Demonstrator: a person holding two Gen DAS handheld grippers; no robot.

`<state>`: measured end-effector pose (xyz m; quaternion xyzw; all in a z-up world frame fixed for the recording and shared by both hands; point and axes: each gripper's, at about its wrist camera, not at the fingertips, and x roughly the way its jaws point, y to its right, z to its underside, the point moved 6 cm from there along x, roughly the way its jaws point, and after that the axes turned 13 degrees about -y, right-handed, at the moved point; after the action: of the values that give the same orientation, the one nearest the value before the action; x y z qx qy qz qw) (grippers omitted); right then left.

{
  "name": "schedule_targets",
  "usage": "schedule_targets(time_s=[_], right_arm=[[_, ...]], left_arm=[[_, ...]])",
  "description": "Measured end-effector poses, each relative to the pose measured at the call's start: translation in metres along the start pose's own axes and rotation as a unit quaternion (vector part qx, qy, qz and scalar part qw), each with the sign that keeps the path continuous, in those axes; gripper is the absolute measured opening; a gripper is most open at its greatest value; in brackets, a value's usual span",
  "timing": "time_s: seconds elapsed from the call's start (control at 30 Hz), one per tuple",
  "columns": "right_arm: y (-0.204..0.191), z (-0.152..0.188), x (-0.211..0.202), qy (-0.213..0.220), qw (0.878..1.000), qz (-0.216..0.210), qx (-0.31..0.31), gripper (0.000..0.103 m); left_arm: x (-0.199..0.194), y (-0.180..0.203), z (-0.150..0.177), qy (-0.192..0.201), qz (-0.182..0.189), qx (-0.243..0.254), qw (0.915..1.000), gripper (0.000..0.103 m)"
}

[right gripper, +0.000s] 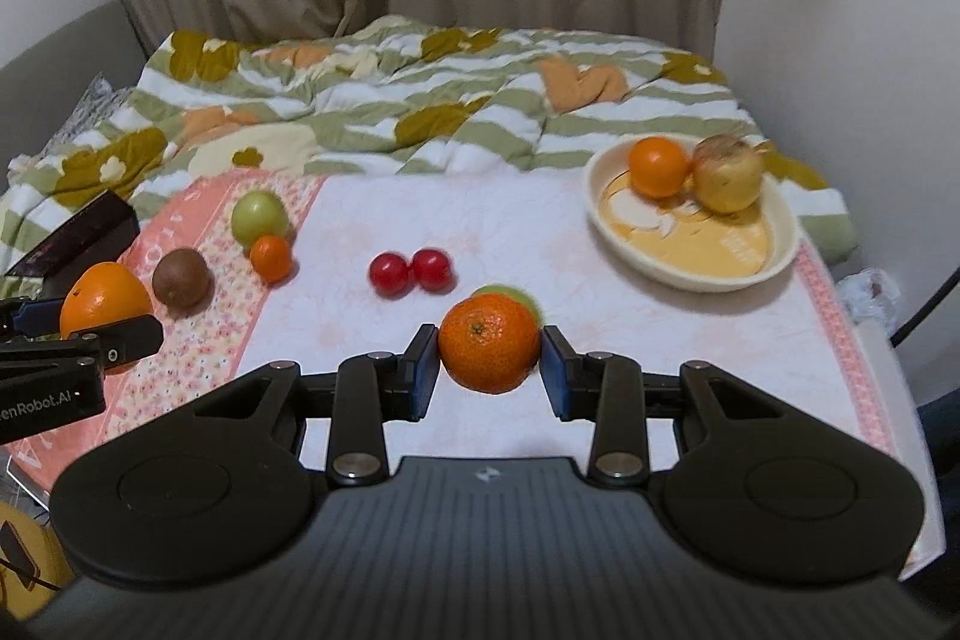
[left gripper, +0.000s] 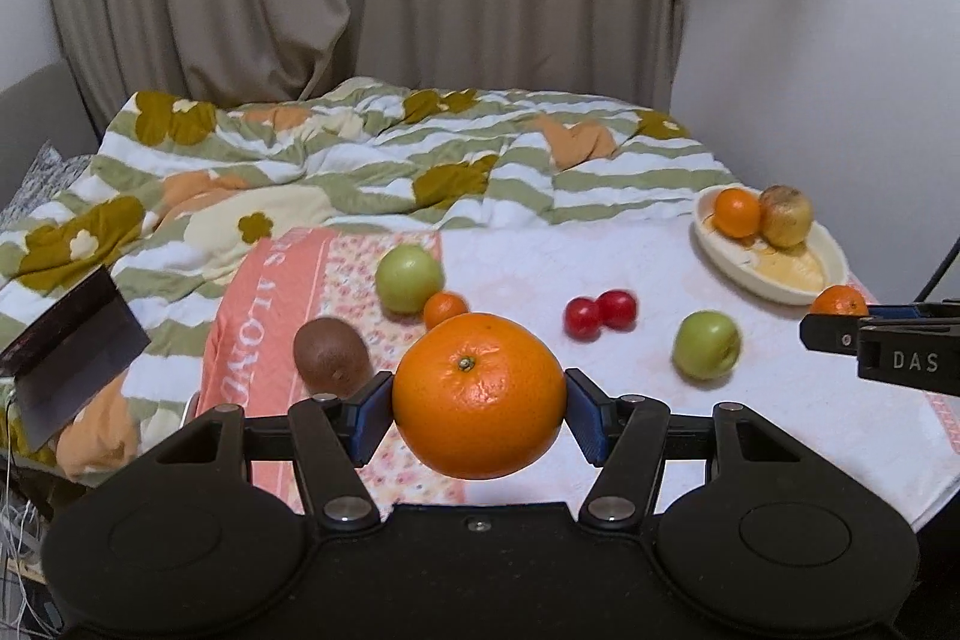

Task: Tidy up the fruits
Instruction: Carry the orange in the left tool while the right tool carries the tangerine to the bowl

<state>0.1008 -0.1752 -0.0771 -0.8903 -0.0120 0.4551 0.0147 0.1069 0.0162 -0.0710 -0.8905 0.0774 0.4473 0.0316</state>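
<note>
The left gripper (left gripper: 478, 412) clamps the big orange (left gripper: 477, 394) between its blue pads, held above the cloth (left gripper: 780, 400). The right gripper (right gripper: 487, 370) grips a mandarin (right gripper: 489, 343) the same way, with a green apple (right gripper: 522, 298) just behind it at 1 o'clock. On the cloth lie two red fruits (right gripper: 411, 271) at 11 o'clock, a kiwi (right gripper: 180, 277) at 10. The bowl (right gripper: 780, 244) at 1 o'clock holds an orange fruit (right gripper: 657, 166) and a yellowish one (right gripper: 729, 181).

A green apple (right gripper: 510, 295) hides mostly behind the held mandarin (right gripper: 489, 343); the plate (right gripper: 690, 274) looks blurred.
</note>
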Motion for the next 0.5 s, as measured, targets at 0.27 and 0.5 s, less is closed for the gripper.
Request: schedule_targets(time_s=[0.27, 0.5], right_arm=[[0.055, -0.016, -0.023, 0.014, 1.0, 0.007, 0.019, 0.051], [0.114, -0.036, -0.022, 0.015, 1.0, -0.009, 0.01, 0.051]], left_arm=[[-0.015, 0.036, -0.023, 0.022, 0.006, 0.004, 0.9997, 0.064], [-0.019, 0.083, -0.048, 0.037, -0.003, -0.015, 0.9992, 0.064]])
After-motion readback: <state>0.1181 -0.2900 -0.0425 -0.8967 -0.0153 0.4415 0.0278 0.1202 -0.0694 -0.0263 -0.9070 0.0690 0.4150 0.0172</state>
